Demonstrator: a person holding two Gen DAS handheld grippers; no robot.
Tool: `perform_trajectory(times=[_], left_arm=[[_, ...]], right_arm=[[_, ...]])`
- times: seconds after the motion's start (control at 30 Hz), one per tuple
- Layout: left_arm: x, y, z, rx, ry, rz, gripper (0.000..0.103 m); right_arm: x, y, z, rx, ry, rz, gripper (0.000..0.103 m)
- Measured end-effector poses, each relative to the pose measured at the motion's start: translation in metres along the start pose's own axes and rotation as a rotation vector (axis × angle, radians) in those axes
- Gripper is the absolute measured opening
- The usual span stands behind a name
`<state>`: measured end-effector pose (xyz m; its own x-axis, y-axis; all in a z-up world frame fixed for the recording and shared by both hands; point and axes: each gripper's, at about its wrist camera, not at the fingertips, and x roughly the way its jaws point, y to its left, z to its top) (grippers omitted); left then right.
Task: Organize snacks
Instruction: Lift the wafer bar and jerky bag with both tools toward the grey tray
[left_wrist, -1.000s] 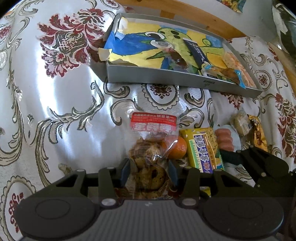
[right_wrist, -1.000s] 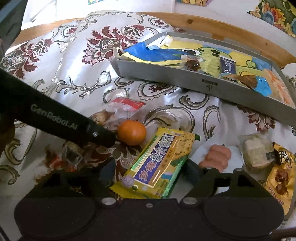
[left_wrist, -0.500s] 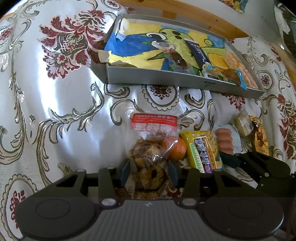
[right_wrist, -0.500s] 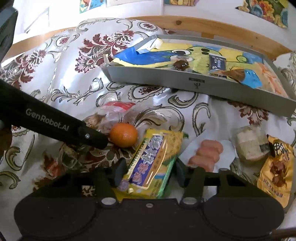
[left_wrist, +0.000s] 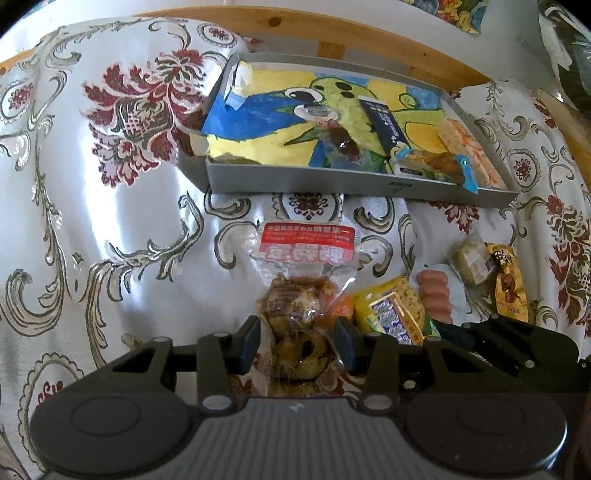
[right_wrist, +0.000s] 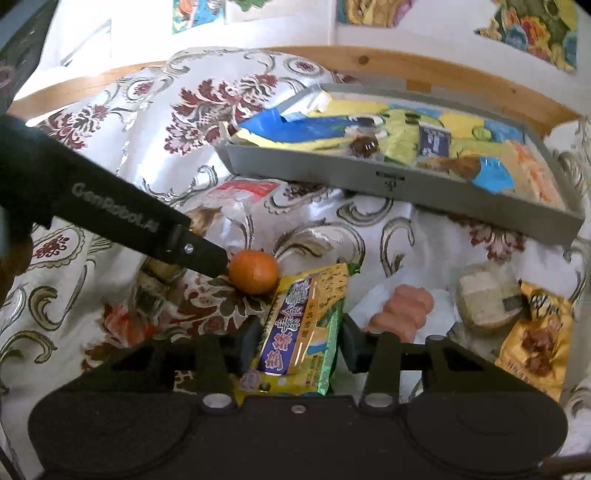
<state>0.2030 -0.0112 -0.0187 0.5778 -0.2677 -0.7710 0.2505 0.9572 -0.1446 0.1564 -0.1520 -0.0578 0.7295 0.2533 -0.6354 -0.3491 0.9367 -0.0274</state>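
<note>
1. Task looked partly done: the grey tray (left_wrist: 295, 181) at the far side, lined w/ a bright cartoon sheet, already held approx 4 snacks, incl. a dark blue packet (left_wrist: 384, 125), a clear-wrapped brown piece (left_wrist: 341, 142) and a blue-edged pack (left_wrist: 436, 164) at its right end.
2. Left to sort, all on the cloth (left_wrist: 110, 221) near the tray: clear bag of brown rounds (left_wrist: 299, 332), orange (right_wrist: 254, 271), yellow biscuit pack (right_wrist: 306, 332), pink sausages (right_wrist: 404, 312), pale wrapped block (right_wrist: 487, 299), yellow pouch (right_wrist: 535, 343).
3. Left gripper (left_wrist: 297, 343) had its jaws closed on the lower part of the clear bag of brown rounds; its red label end pointed toward the tray.
4. Right gripper (right_wrist: 297, 343) straddled the yellow biscuit pack, jaws close at each long edge; can't tell if actually pinching.
5. Materials: bag was thin crinkly film, contents lumpy, likely to sag. Biscuit pack was glossy foil, flat, rectangular, prob. stiff. Orange was round, dimpled, would roll. Cloth was shiny satin w/ red floral and gold scrolls, rumpled, so a slippery bed. Tray was a rigid, shallow, low-walled rectangle.
</note>
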Motion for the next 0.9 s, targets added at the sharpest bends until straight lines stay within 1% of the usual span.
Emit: perform_trajectory(times=[0.03, 0.23, 0.4, 0.57, 0.73, 0.9], left_arm=[[-0.002, -0.001, 0.000, -0.001, -0.002, 0.003, 0.048], [-0.009, -0.007, 0.002, -0.007, -0.010, 0.015, 0.048], [-0.018, -0.011, 0.001, -0.003, -0.022, 0.024, 0.048], [-0.026, -0.016, 0.003, 0.002, -0.037, 0.029, 0.048], [-0.033, -0.022, 0.006, 0.013, -0.056, 0.032, 0.048], [-0.037, -0.026, 0.015, 0.001, -0.078, 0.022, 0.048]], right_arm=[[-0.002, 0.001, 0.000, -0.012, -0.007, -0.003, 0.042], [-0.007, 0.003, -0.001, -0.043, -0.005, 0.006, 0.042], [-0.013, 0.006, -0.002, -0.076, -0.021, -0.007, 0.042], [-0.020, 0.003, 0.001, -0.070, -0.040, -0.010, 0.042], [-0.029, -0.001, 0.006, -0.063, -0.077, -0.020, 0.042], [-0.040, -0.008, 0.014, -0.063, -0.141, -0.052, 0.042]])
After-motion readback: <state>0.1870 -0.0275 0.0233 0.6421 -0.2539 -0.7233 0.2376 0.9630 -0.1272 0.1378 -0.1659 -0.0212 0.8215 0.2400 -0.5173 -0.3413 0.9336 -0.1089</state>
